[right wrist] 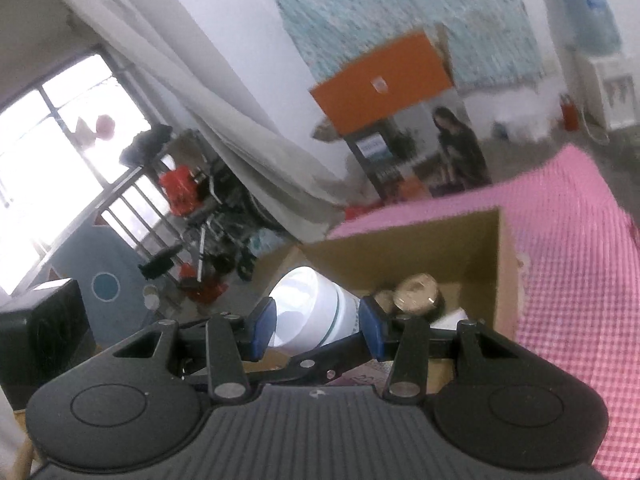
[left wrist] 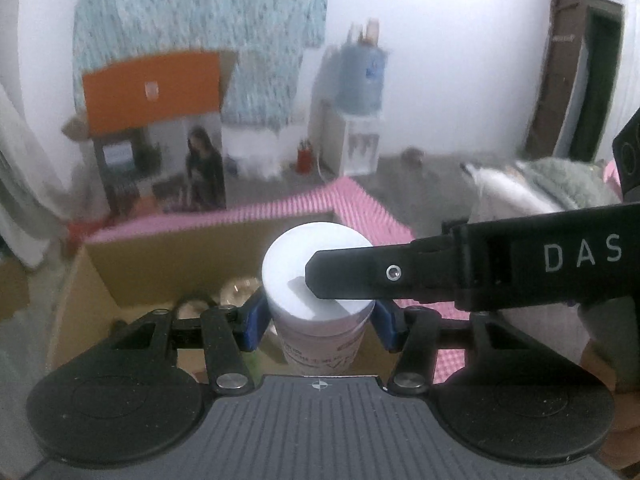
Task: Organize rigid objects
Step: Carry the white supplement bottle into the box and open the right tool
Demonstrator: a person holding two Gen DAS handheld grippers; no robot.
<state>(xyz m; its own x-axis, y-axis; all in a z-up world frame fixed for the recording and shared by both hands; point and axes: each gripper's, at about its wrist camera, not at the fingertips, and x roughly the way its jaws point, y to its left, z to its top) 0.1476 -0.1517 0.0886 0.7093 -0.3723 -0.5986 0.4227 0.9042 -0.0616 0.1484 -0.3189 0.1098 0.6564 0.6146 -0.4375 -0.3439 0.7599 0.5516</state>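
Pink checked cloth (right wrist: 576, 280) covers the table, and on it sits an open cardboard box (left wrist: 180, 248), the likely home for the loose things being tidied. Over that box, it's all about the white jar (left wrist: 320, 280): the left gripper (left wrist: 320, 320) has its blue pads pressed to the jar's sides just under the lid, so those jaws are closed on the body. In comes the right gripper (right wrist: 316, 320) from the side, its jaws clamped across the wide white lid, one black finger (left wrist: 352, 276) lying right over the lid's top in the left view. Two grips on one jar, body and lid: that reads like a twist to tighten or open it, though it could simply be a steadying hold for the carry. The jar hangs tilted above the box's near side, clear of the contents. Down inside the box, something round and shiny (right wrist: 416, 292) rests, too blurred to name, with a pale flat piece (right wrist: 452, 318) beside it.
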